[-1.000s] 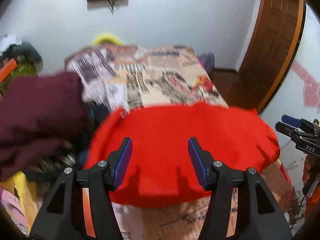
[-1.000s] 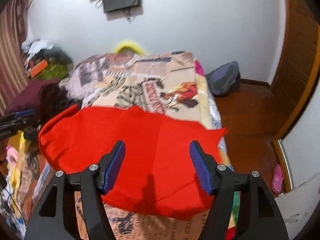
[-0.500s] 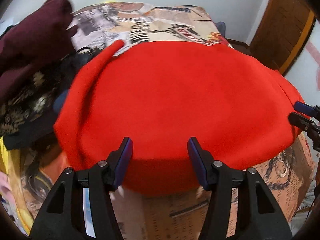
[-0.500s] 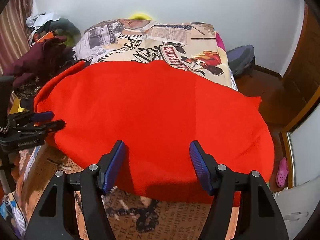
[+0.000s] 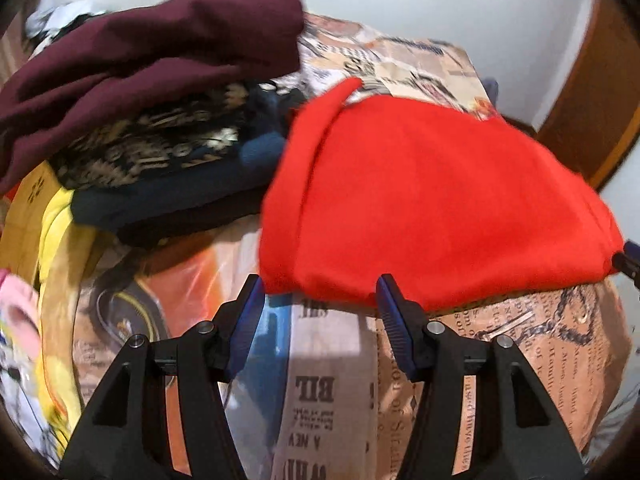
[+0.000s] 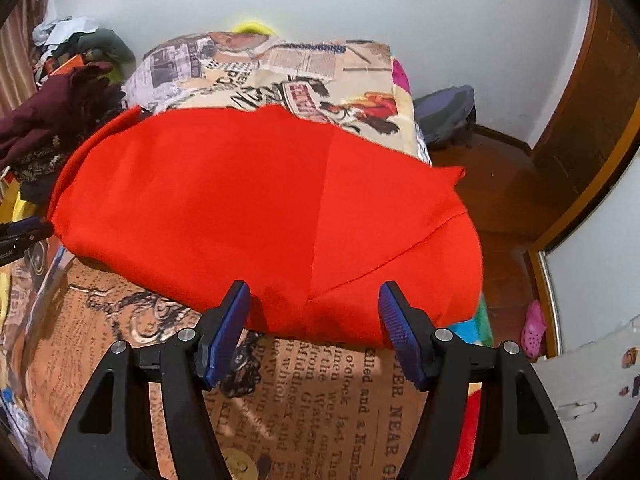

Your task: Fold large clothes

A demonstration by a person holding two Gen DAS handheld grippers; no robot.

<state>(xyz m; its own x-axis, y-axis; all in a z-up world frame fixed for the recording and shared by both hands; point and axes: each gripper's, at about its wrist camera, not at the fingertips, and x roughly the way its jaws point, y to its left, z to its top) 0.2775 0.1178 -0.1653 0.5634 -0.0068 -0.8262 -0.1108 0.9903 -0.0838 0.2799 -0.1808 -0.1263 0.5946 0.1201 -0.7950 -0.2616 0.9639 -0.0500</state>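
Observation:
A large red garment [image 5: 432, 204] lies spread flat on the newspaper-print bed cover [image 5: 332, 384]; it also shows in the right wrist view [image 6: 256, 216]. My left gripper [image 5: 320, 300] is open and empty, its fingertips at the garment's near left corner. My right gripper [image 6: 314, 308] is open and empty, its tips at the garment's near edge toward the right. The left gripper's tip [image 6: 24, 232] shows at the left edge of the right wrist view; the right gripper's tip [image 5: 630, 260] shows at the right edge of the left wrist view.
A pile of other clothes, maroon on top [image 5: 132, 60] with dark patterned pieces beneath, sits left of the red garment. The bed's right edge drops to a wooden floor [image 6: 508, 208] with a grey bag [image 6: 448, 116]. A wooden door [image 6: 592, 112] stands right.
Both grippers have pulled back toward the near edge of the red garment. The left view has swung left, bringing the clothes pile closer into view. Both stayed open.

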